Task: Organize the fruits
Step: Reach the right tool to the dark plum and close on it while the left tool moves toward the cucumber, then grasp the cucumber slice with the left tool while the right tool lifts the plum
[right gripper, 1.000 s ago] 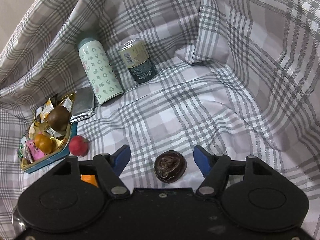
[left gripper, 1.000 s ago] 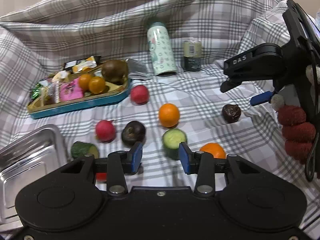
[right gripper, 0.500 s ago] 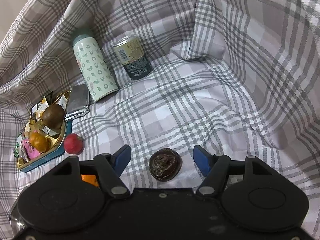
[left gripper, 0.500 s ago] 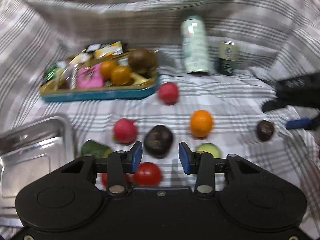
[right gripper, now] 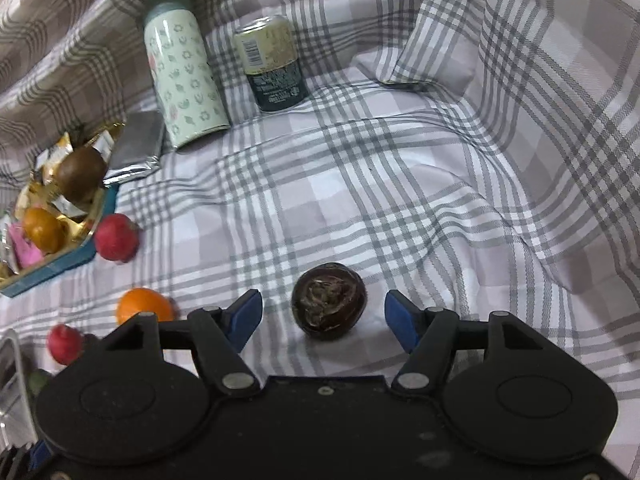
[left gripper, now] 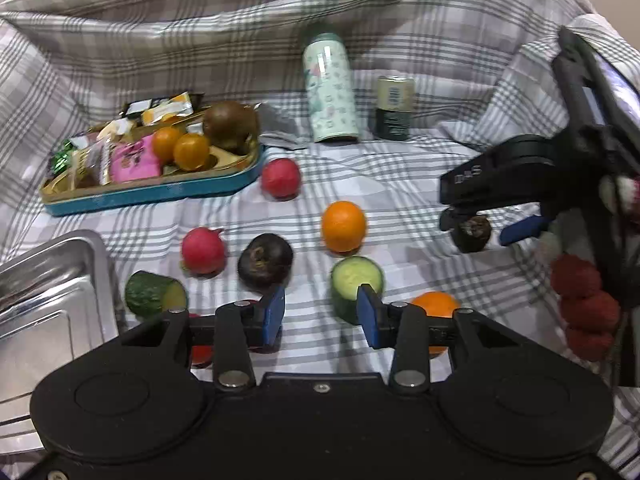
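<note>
Fruits lie on a checked cloth. In the left wrist view I see two red fruits [left gripper: 203, 249], an orange [left gripper: 343, 226], a dark round fruit [left gripper: 265, 261], two cucumber pieces [left gripper: 357, 283] and a second orange [left gripper: 436, 305]. My left gripper [left gripper: 320, 311] is open and empty above the cloth. My right gripper [right gripper: 323, 318] is open, its jaws on either side of a small dark wrinkled fruit [right gripper: 328, 305] without touching it. That gripper also shows in the left wrist view [left gripper: 484, 228].
A blue tray [left gripper: 152, 192] holds snacks, small oranges and a kiwi. A steel tray [left gripper: 44, 304] lies at the left. A patterned bottle [left gripper: 330, 88] and a can [left gripper: 394, 108] stand at the back. Red lychees [left gripper: 584, 308] hang at the right.
My left gripper swung left and then back right. My right gripper has moved forward, so the dark wrinkled fruit now sits further between its open jaws.
</note>
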Demonstrator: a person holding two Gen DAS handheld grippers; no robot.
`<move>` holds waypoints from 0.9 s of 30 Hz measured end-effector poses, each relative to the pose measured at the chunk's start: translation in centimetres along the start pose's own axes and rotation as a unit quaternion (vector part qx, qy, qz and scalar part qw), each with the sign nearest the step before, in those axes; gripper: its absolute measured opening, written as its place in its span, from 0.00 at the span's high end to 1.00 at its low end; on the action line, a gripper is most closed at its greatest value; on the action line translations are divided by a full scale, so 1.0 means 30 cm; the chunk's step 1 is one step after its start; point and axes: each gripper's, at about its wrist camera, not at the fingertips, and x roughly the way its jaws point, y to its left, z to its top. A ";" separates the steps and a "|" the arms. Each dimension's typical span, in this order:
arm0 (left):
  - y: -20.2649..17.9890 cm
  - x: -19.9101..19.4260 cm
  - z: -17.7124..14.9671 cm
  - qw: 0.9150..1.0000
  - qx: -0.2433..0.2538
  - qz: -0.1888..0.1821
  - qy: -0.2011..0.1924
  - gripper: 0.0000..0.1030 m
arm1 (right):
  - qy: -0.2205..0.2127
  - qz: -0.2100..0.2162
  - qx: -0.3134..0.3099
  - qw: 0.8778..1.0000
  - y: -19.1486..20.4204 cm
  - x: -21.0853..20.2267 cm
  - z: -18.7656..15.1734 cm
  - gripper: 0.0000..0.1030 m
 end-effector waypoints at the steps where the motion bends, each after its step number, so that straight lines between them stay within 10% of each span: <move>1: -0.005 -0.001 0.002 1.000 0.002 -0.005 -0.001 0.53 | -0.002 -0.004 0.000 1.000 0.003 0.003 -0.001 0.35; 4: -0.025 -0.003 0.007 1.000 0.017 -0.011 -0.007 0.53 | 0.002 -0.008 -0.007 1.000 0.011 0.011 -0.004 0.57; 27: 0.044 0.021 0.027 0.995 -0.013 0.100 -0.020 0.54 | -0.028 0.050 0.029 0.998 -0.039 -0.066 0.006 0.57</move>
